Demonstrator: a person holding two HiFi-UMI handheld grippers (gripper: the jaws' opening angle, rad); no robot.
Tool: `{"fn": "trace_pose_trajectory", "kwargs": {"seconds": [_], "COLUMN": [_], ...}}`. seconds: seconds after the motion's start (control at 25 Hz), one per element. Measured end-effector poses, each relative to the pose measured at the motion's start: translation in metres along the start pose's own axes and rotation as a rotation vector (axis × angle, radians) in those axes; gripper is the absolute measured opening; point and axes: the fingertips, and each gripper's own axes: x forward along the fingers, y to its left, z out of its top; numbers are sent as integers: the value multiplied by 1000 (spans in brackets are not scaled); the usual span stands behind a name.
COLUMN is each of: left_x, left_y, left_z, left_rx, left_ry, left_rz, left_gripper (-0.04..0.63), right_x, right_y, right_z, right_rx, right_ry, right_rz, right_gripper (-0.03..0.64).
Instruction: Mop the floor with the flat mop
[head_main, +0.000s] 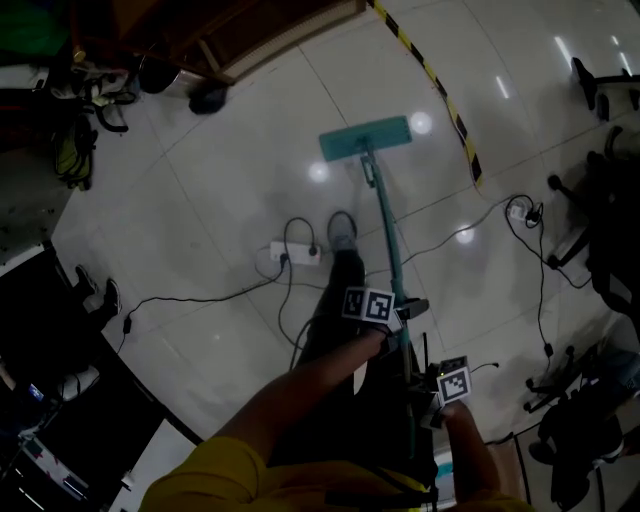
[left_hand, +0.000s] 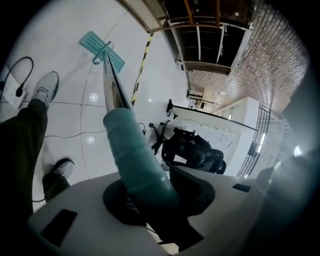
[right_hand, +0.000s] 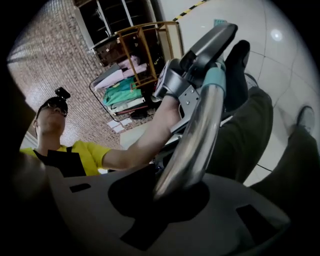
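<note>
Evidently the flat mop (head_main: 380, 215) is in a working position. Its mop head (head_main: 366, 138) lies flat on the floor (head_main: 230, 170), beyond the white power strip (head_main: 296, 252) and a little to that strip's right. The person stands on the near side of the strip, one shoe (head_main: 342, 230) just beside it.

How much of the floor has been wiped cannot be settled. The tiles are glossy and throw back lamp glare on every side of the power strip. No wet streak, dirt edge or dried patch marks off a mopped area from one left to do. As a judgement, mopping looks under way, at a stage that cannot be told.

Both tools hold the mop. The left tool (left_hand: 150, 197) has its jaws clamped on the teal grip (left_hand: 137, 155) of the handle (left_hand: 112, 85). The right tool (right_hand: 172, 192) has its jaws closed round the bare metal tube of the handle, nearer the person than the left tool.

The handle's long axis runs from the tools forward and down, passing just right of the power strip and the shoe to meet the head near its middle. So the mop points away from the person. The head's own long axis lies across the handle. One end of it reaches back over the power strip's side and the other toward the striped tape (head_main: 440, 90) farther right of the strip, apart from it.
</note>
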Motion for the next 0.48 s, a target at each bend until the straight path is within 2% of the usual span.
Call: {"fn": "trace_pose_trajectory", "kwargs": {"seconds": [0.12, 0.36, 0.48], "left_x": [2, 10, 11], "left_y": [6, 2, -4], "left_z": [35, 161, 207], "left_rx": [40, 130, 160], "left_ry": [8, 20, 9], "left_rz": [3, 53, 55], "left_gripper": [140, 141, 141], "right_x": [3, 3, 6], "right_y": [-15, -28, -25], "right_z": [31, 147, 190], "right_rx": [-40, -136, -155], "right_ry": [29, 40, 22], "right_rz": [-27, -36, -19], "right_gripper": [72, 72, 72]}}
